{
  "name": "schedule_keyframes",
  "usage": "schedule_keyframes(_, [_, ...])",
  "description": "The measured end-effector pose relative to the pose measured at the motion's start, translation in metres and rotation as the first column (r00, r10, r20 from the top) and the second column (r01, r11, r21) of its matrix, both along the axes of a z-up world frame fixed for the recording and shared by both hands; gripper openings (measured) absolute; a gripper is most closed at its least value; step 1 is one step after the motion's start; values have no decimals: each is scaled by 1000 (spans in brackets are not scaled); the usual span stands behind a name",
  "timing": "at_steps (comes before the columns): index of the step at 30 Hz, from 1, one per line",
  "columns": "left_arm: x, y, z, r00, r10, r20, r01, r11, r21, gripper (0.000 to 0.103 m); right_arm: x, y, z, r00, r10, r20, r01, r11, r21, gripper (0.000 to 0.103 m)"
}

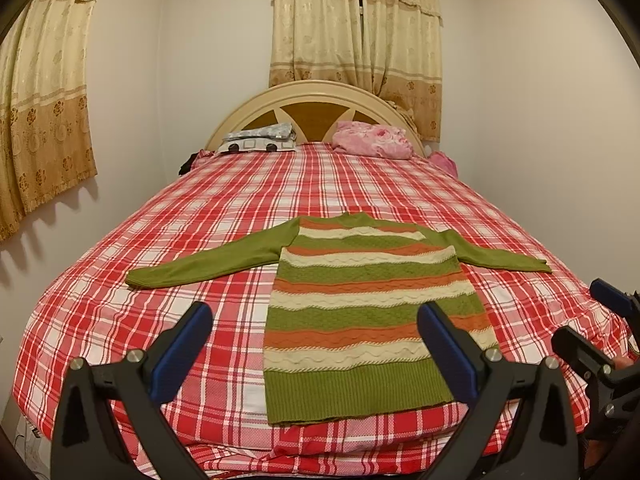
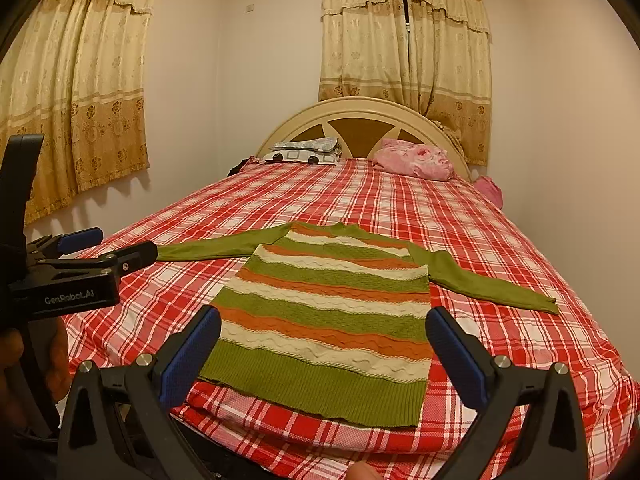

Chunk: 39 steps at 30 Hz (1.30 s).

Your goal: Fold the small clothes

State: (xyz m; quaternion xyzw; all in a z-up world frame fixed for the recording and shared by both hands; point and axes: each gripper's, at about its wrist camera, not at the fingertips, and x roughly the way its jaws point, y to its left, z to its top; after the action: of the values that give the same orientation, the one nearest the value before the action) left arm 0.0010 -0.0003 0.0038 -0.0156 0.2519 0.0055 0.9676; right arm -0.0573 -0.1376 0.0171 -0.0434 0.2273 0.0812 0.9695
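Lettering "GenRobot.AI" printed in pale type on the black body of the left gripper (image 2: 108, 246), seen side-on at the left edge of the right wrist view; no other readable writing anywhere.

Left gripper (image 1: 316, 316) with jaws spread wide, nothing between the blue pads, hovering over the near end of the bed. Right gripper (image 2: 324, 320) likewise released and empty, poking into the left wrist view at the right edge. Part of a hand (image 2: 24, 364) around the left handle, blurred and dark.

Striped sweater (image 1: 372, 312) in green, orange and cream, lying flat near the foot of the bed, hem toward the cameras, collar toward the headboard. Both green sleeves stretched out sideways, left sleeve (image 1: 208, 260) and right sleeve (image 1: 500, 254) flat on the cover. Nothing resting on the knit.

Red and white plaid bedsheet (image 1: 224, 196) over the whole mattress. Patterned grey-white pillow (image 1: 260, 140) and pink floral bundle (image 1: 374, 140) up against the arched cream headboard (image 1: 316, 92). Beige curtains (image 1: 356, 24) with brown flowered borders behind the headboard and on the left wall; plain pale walls.
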Motion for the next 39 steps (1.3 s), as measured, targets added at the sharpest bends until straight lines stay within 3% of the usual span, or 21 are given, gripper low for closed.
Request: schedule_keyframes(39, [1, 0, -6, 1000, 3, -6, -3, 1000, -9, 103, 2, 3, -7, 1000, 11, -15, -11, 1000, -10, 102])
